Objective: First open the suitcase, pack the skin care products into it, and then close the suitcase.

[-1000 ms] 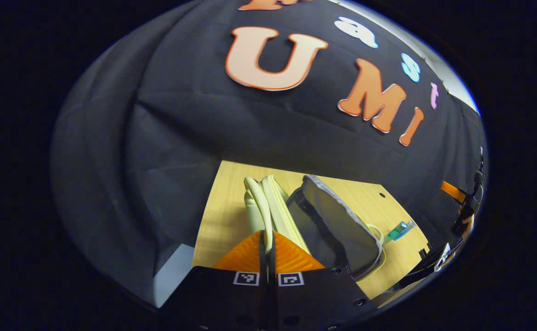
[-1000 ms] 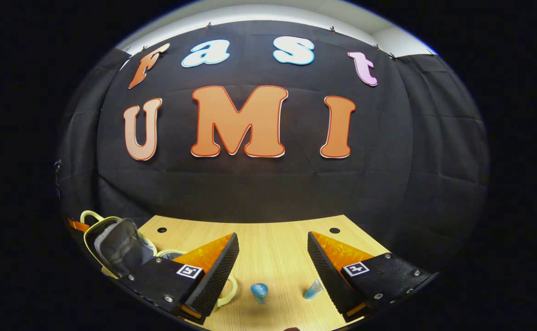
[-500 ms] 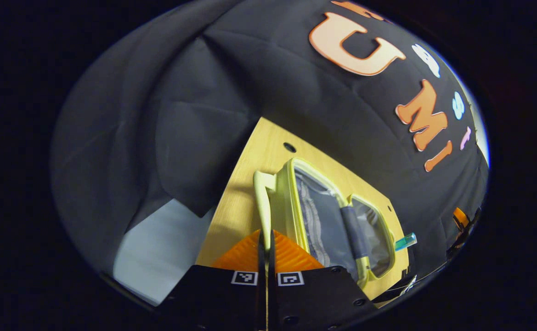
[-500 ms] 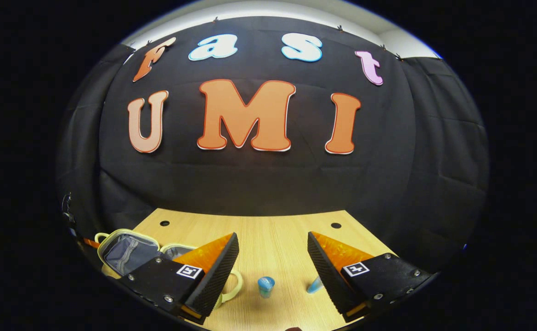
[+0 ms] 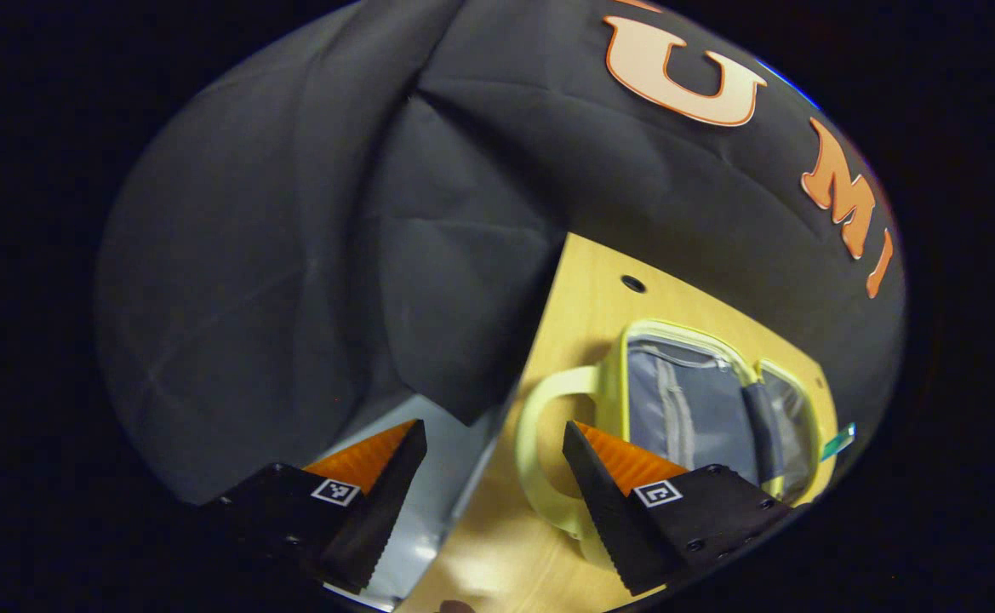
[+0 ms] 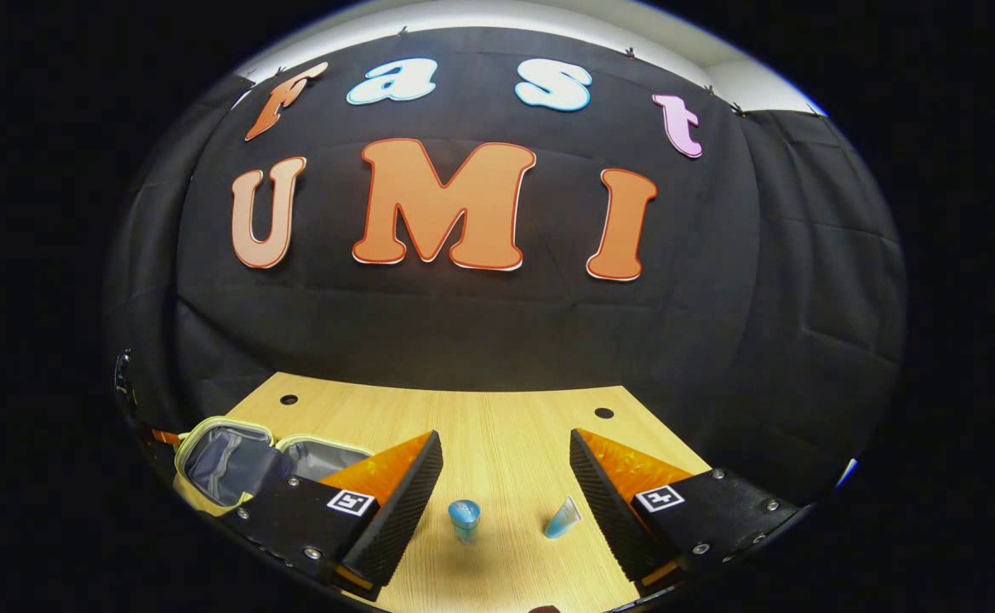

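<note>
Jaws wide apart on both sides, nothing gripped! Left gripper (image 5: 490, 477) hangs over the table (image 5: 586, 294) edge by the suitcase (image 5: 701, 409), which lies open, lining showing. Right gripper (image 6: 506, 489) hovers above a blue-capped bottle (image 6: 464, 519) and a small blue tube (image 6: 562, 518).

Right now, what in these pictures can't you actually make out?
- Suitcase, right gripper view: its near half sits behind that gripper's finger.
- Two small blue products: too small to identify.
- Teal item, left gripper view: mostly behind the suitcase's rim.
</note>
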